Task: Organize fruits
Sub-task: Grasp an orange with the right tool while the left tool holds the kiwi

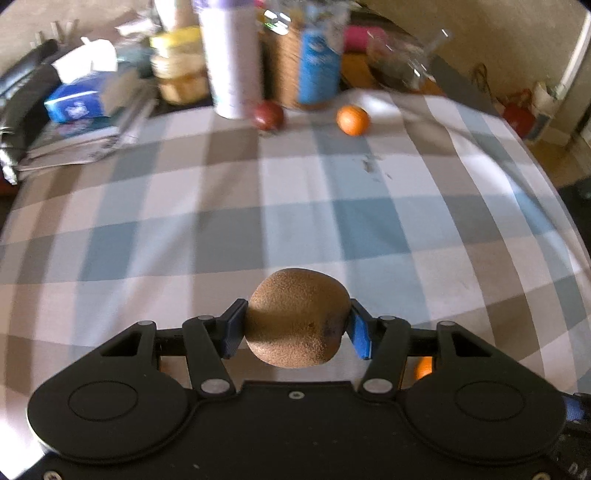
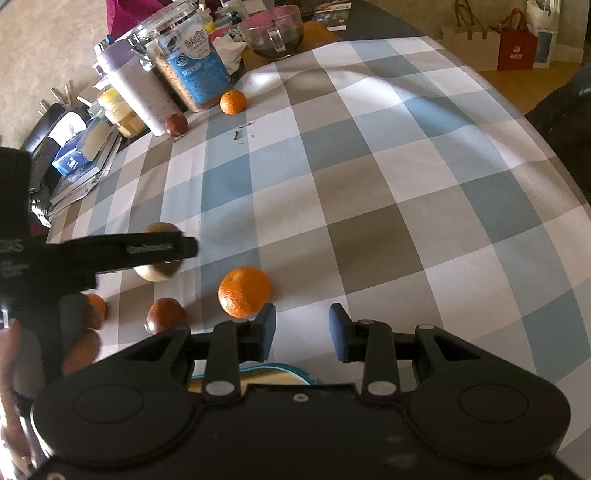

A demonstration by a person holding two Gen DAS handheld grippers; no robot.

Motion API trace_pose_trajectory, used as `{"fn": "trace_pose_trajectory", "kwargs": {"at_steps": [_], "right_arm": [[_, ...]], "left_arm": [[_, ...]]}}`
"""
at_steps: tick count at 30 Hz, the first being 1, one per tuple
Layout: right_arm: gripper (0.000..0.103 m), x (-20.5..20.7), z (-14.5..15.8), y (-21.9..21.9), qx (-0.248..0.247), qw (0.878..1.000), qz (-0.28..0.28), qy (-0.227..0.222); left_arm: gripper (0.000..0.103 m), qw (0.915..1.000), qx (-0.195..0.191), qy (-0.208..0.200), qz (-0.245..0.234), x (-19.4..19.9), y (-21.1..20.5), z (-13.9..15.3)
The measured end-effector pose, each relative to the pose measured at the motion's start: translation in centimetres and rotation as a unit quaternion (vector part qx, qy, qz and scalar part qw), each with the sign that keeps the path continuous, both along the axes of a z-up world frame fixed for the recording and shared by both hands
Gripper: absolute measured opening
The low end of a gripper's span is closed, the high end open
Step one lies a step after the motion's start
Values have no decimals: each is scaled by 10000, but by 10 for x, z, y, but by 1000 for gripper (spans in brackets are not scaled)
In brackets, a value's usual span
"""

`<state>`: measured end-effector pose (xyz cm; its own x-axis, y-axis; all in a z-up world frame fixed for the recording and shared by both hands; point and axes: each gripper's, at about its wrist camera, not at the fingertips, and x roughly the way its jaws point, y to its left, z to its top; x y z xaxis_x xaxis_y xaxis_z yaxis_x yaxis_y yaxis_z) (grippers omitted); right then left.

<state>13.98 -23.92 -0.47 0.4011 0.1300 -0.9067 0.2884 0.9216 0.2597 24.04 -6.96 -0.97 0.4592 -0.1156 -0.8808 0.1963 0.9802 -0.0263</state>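
Note:
My left gripper (image 1: pixel 295 328) is shut on a brown kiwi (image 1: pixel 298 318) and holds it above the checked tablecloth; it also shows in the right wrist view (image 2: pixel 159 253) at the left. My right gripper (image 2: pixel 302 330) is open and empty, just right of an orange (image 2: pixel 243 291) on the cloth. A dark red fruit (image 2: pixel 164 314) and another orange (image 2: pixel 96 304) lie near the front left. At the far side lie a red fruit (image 1: pixel 269 115) (image 2: pixel 176 124) and an orange (image 1: pixel 352 119) (image 2: pixel 232 102).
Jars, a white tumbler (image 1: pixel 232 55), a blue-labelled canister (image 2: pixel 192 70), a glass bowl (image 2: pixel 275 33) and a tissue box (image 1: pixel 79 101) crowd the far edge. A blue-rimmed plate (image 2: pixel 280 374) sits under my right gripper. The table edge (image 2: pixel 561 158) curves away on the right.

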Motion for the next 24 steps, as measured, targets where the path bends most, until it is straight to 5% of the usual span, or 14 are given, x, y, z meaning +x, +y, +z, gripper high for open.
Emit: {"fn": "trace_pose_trajectory", "kwargs": {"at_steps": [9, 24], "right_arm": [[35, 4, 10, 16, 0, 9998, 156, -97], [35, 16, 6, 46, -137, 9991, 408, -9]], "left_arm": [[61, 9971, 194, -215, 698, -30, 67, 21], [61, 9874, 277, -26, 1557, -65, 138, -2]]}}
